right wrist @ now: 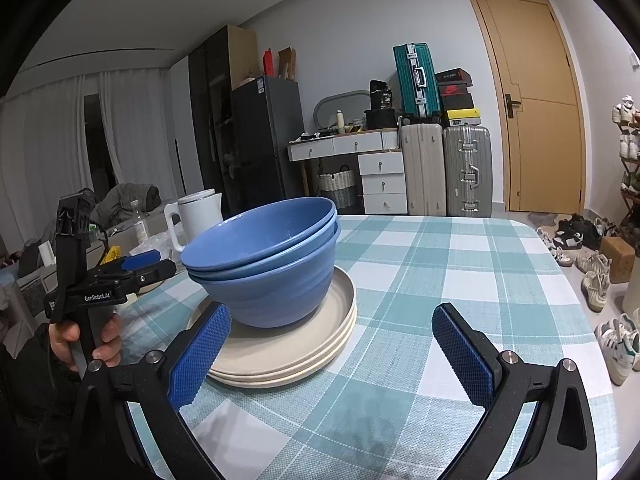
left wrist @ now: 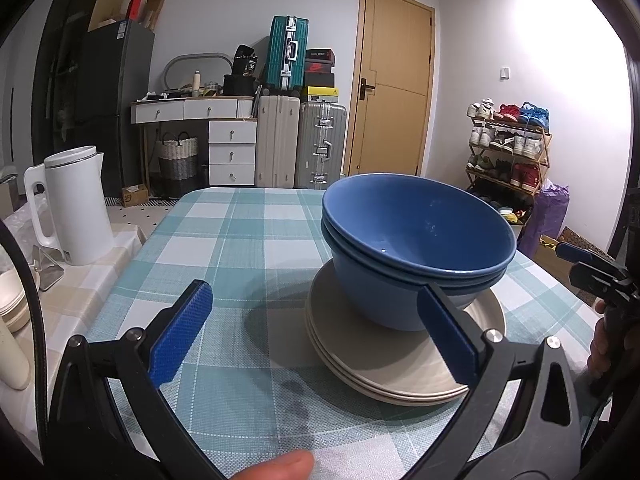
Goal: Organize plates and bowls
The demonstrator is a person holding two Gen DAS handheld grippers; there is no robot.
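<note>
Blue bowls [left wrist: 416,248] nested on stacked plates [left wrist: 404,360] mid-tabletop [left wrist: 240,240], left gripper [left wrist: 316,336] wide and empty just left of the stack, right gripper [right wrist: 332,356] wide and empty to its right, kettle [left wrist: 76,204] beyond the tabletop's left edge

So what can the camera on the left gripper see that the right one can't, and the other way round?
Only the left wrist view shows the shoe rack full of sneakers, a purple bag below it, and a thumb tip at the bottom edge.

Only the right wrist view shows white curtains, loose shoes on the floor, and the hand gripping the left gripper's handle.

Both show the blue bowls nested on the beige plates, the checked tablecloth, white kettle, suitcases and wooden door.
</note>
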